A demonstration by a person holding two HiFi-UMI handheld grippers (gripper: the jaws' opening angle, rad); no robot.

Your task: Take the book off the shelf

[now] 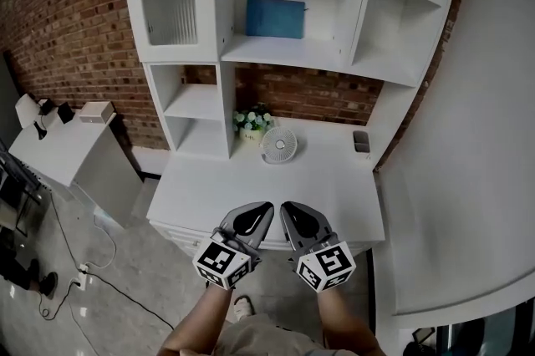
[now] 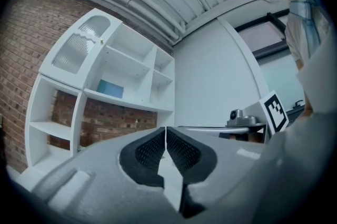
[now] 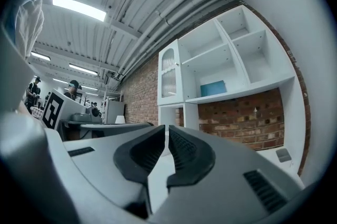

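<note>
A blue book (image 1: 275, 18) leans upright against the back of the middle shelf of the white shelf unit (image 1: 284, 52); it shows small as the book (image 2: 110, 89) in the left gripper view and as the book (image 3: 212, 88) in the right gripper view. My left gripper (image 1: 264, 210) and right gripper (image 1: 286, 210) hang side by side over the near edge of the white desk (image 1: 209, 187), well short of the book. Both are shut with nothing between the jaws, left gripper (image 2: 166, 133), right gripper (image 3: 166, 133).
On the desk under the shelves stand a small white fan (image 1: 278, 145), a pot of white flowers (image 1: 253, 122) and a dark small object (image 1: 361, 141). A white wall (image 1: 476, 137) runs along the right. A side table (image 1: 63, 147) and floor cables (image 1: 100, 279) lie left.
</note>
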